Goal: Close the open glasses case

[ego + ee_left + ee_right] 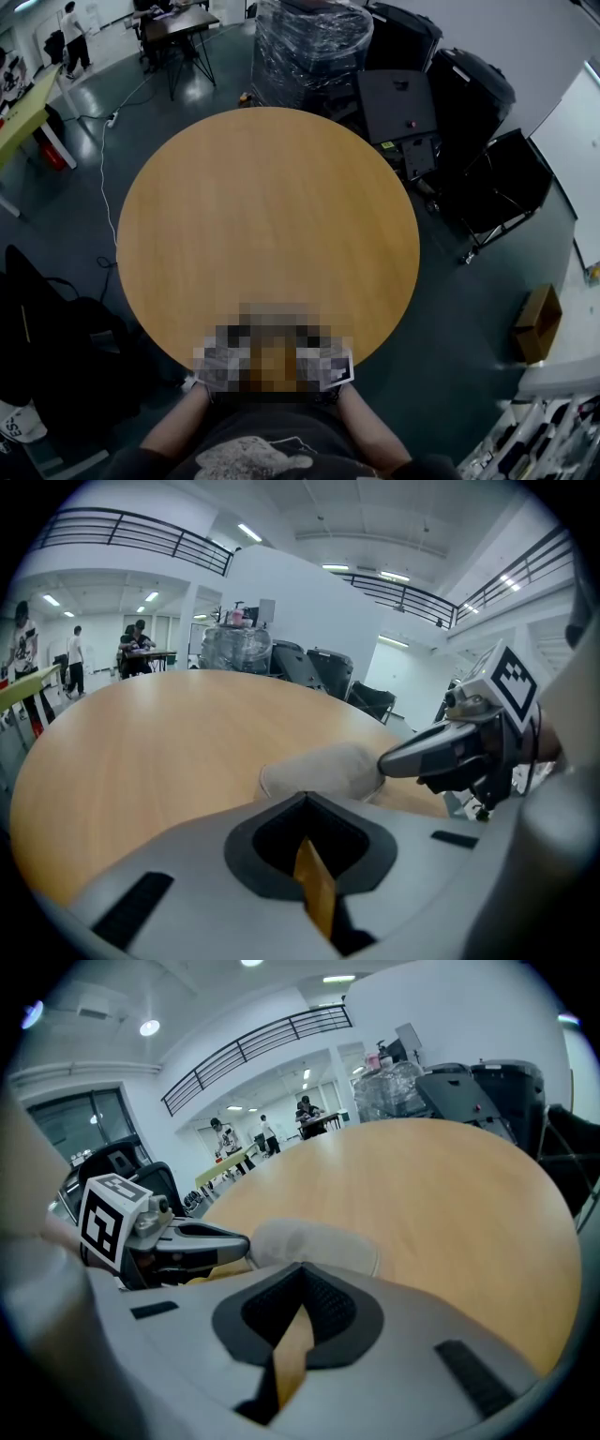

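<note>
The glasses case (319, 771), pale grey and rounded, lies on the round wooden desk (267, 216) at its 6 o'clock edge, just ahead of both tools. Whether its lid is up or down cannot be told. The left tool (305, 801) has its jaws drawn together with only a thin slit between them and nothing held. The right tool (300, 1274) is the same, jaws together and empty; its tip points at the case from 3 o'clock. A plastic-wrapped stack (309, 47) stands beyond the desk at 12 o'clock, black chairs (492, 183) at 2 o'clock, and a cardboard box (536, 323) at 4 o'clock.
</note>
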`<state>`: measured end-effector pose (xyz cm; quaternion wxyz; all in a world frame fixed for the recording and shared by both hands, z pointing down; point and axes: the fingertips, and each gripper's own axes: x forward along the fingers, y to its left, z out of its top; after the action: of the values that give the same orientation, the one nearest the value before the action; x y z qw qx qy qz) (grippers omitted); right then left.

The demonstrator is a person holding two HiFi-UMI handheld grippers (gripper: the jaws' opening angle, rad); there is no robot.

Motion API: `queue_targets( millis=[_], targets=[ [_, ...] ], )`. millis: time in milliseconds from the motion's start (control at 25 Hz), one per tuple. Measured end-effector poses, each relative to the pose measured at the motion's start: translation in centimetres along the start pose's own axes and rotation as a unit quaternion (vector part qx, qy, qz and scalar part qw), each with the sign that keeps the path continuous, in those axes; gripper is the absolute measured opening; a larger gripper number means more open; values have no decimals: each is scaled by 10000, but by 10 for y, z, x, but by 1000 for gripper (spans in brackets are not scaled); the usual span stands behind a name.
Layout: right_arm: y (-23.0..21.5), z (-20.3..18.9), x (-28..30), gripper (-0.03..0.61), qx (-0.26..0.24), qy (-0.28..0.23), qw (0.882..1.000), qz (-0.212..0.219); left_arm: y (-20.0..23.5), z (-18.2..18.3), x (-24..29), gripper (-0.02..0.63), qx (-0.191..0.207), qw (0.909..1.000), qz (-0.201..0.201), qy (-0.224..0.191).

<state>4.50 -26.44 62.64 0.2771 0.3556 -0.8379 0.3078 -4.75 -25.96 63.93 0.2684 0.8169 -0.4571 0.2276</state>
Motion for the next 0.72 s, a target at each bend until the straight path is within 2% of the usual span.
queue_targets(
  millis=[320, 560, 720],
  targets=[
    [0, -2, 0, -11, 112, -24, 9998, -147, -1, 0, -2, 8, 36, 9998, -197, -94],
    [0, -4, -3, -11, 107, 7, 9986, -524, -1, -2, -9, 8, 38, 9981, -535, -295],
    [0, -4, -8, -11, 378, -173, 9962, -768, 1, -8, -12, 8, 160, 9971, -713, -228]
  ],
)
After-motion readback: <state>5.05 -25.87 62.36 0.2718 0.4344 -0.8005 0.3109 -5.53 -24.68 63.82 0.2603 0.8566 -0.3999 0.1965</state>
